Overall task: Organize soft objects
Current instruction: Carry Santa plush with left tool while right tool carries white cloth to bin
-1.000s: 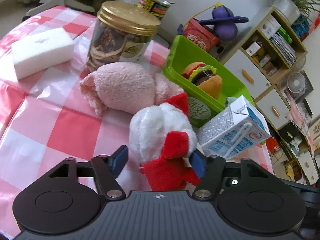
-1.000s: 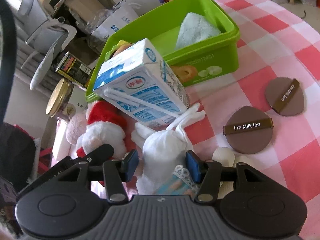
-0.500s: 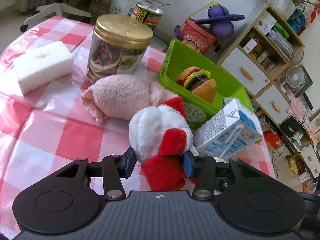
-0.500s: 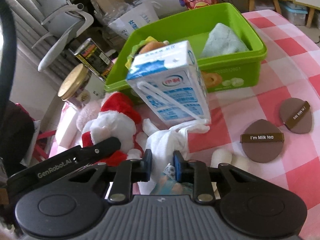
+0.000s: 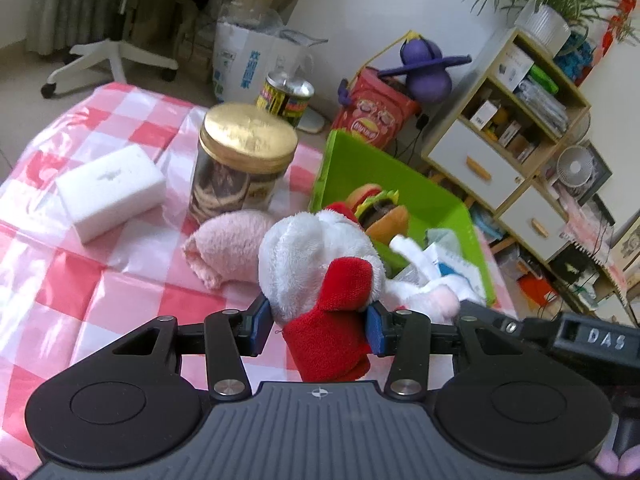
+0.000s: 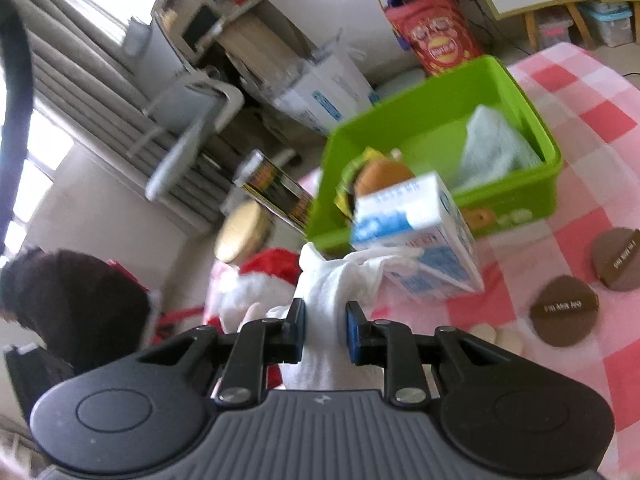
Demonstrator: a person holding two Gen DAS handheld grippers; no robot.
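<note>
Gripping: left fingers on Santa plush, right fingers on white bunny.

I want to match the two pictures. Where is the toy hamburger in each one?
Left wrist view: the toy hamburger sits right of centre, inside the green bin, just behind the red and white plush held by the left gripper.
Right wrist view: the hamburger peeks out above the milk carton, at the bin's near-left corner.
Shared landmark: the gold-lidded jar.
</note>
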